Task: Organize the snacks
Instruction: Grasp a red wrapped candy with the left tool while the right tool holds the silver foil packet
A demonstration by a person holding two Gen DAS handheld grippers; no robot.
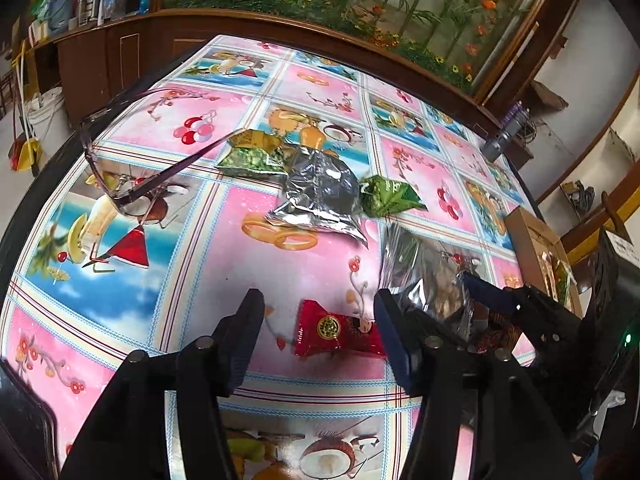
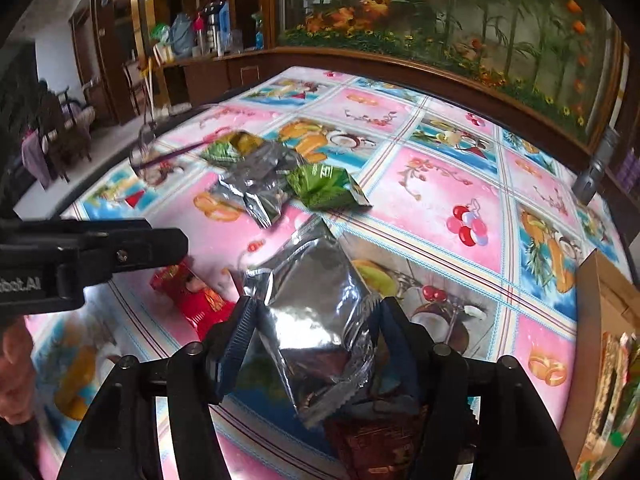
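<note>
A: Snacks are lying scattered on the tablecloth (image 1: 192, 248). Where is each tong working?

B: Low in the right wrist view, the right gripper (image 2: 316, 320) is pinching a silver bag (image 2: 312, 304) by its lower end, so the bag is standing up between the fingers, probably lifted for carrying to the box (image 2: 608, 308) at the right edge.

A: And the left gripper (image 1: 320, 320)?

B: Its fingers are spread, hanging on either side of the red packet (image 1: 340, 334) at lower centre of the left view. That spacing looks set for closing on it next.

A: What is waiting?

B: Mid-frame, another silver pouch (image 1: 320, 192) is lying among green packets (image 1: 390, 196), touching them. Glasses (image 1: 120, 184) are sitting upper left, one arm reaching toward that pile, so grabbing there may snag them.
</note>
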